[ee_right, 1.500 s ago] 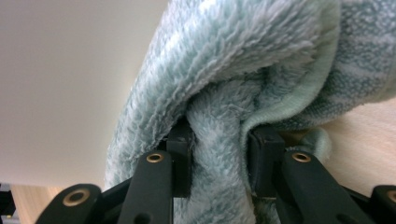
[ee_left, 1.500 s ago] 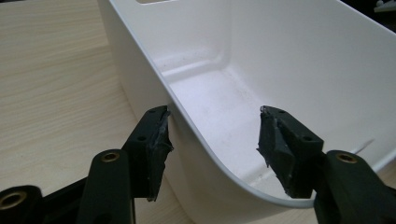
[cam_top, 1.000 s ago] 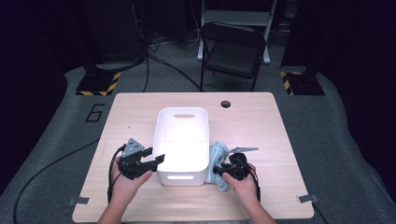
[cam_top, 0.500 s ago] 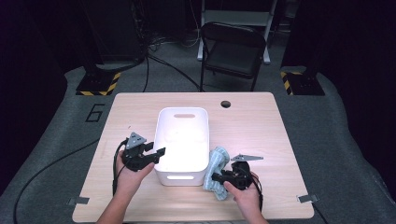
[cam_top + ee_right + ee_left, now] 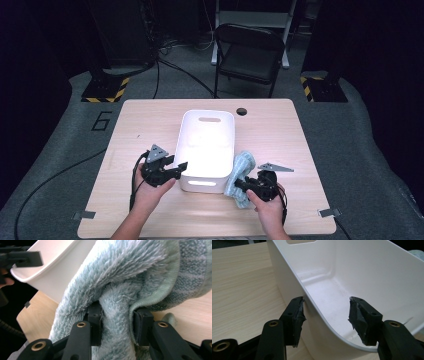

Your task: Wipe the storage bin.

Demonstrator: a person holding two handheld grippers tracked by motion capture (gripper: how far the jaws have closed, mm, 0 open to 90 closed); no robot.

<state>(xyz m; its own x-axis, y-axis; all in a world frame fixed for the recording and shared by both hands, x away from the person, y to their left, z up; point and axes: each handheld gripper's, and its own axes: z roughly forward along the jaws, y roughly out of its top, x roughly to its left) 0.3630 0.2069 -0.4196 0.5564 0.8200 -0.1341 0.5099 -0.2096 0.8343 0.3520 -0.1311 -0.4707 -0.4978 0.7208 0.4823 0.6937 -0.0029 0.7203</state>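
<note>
In the right gripper view the towel [image 5: 130, 277] runs off the top and right edges and buries both pads. The bin [image 5: 352, 277] is cut off at the left gripper view's edges.

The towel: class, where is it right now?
In the high view, the light blue towel lies bunched beside the white bin's right wall, pinched in the right tongs.

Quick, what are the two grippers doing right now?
Left gripper: open, jaws astride the white bin wall, one pad touching outside.
Right gripper: shut on the light blue towel.
</note>
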